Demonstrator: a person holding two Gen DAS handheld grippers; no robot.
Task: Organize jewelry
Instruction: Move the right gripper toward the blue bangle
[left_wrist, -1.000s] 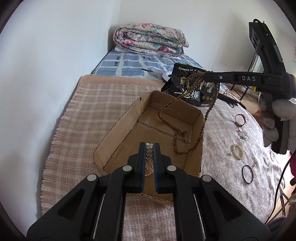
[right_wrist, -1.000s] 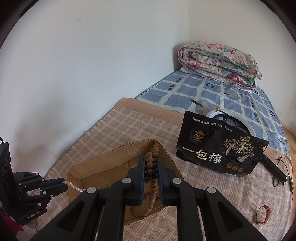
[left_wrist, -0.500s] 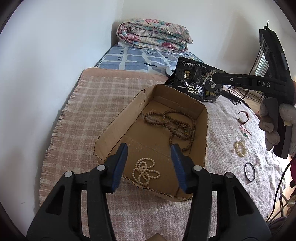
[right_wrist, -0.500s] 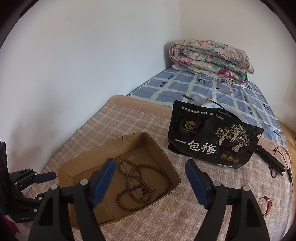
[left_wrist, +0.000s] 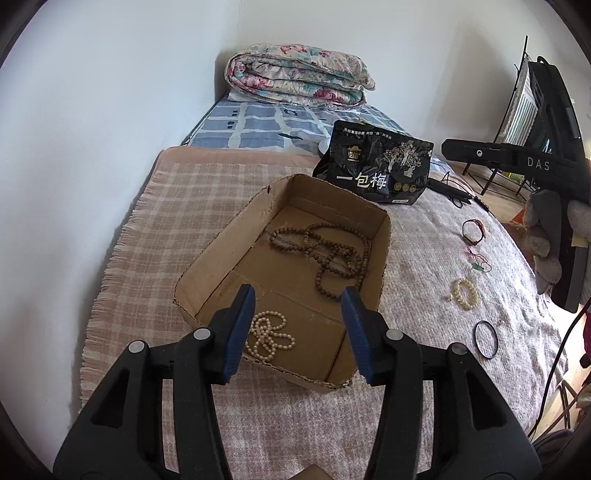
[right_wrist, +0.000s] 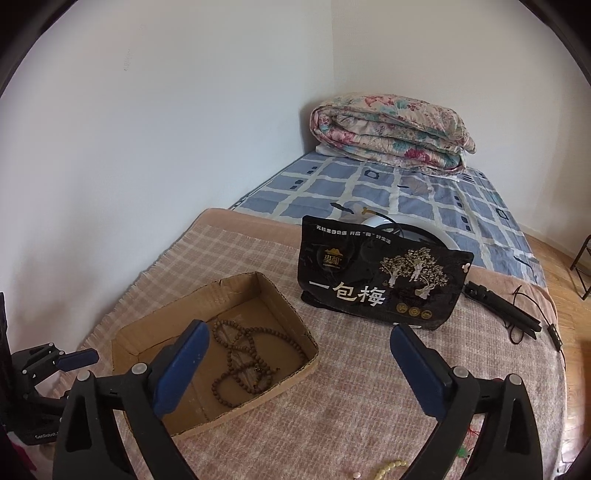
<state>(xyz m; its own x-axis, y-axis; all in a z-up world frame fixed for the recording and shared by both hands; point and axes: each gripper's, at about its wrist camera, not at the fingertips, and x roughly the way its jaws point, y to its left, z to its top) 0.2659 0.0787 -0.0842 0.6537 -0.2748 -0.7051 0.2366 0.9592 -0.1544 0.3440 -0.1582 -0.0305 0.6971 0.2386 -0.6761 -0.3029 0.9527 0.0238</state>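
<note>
A shallow cardboard box (left_wrist: 221, 254) lies on the pink blanket. In it lie a long brown bead necklace (left_wrist: 332, 251) and a coiled white pearl necklace (left_wrist: 267, 334). My left gripper (left_wrist: 297, 328) is open and empty above the box's near end. My right gripper (right_wrist: 299, 365) is open wide and empty, above the blanket just right of the box (right_wrist: 295, 328), with the brown necklace (right_wrist: 247, 358) below it. On the blanket right of the box lie a cream bead bracelet (left_wrist: 466, 293), a black ring (left_wrist: 485, 339), a red bracelet (left_wrist: 474, 232) and a red cord pendant (left_wrist: 478, 263).
A black snack bag (left_wrist: 380, 170) stands just behind the box; it also shows in the right wrist view (right_wrist: 380, 280). A folded floral quilt (left_wrist: 299, 79) lies at the far wall. A black tripod and cable (right_wrist: 506, 310) lie at the right. A wall runs along the left.
Both grippers opened and dropped their necklaces into the box, the pearls near the front and the brown beads at the back. Both grippers have since pulled back and up.
</note>
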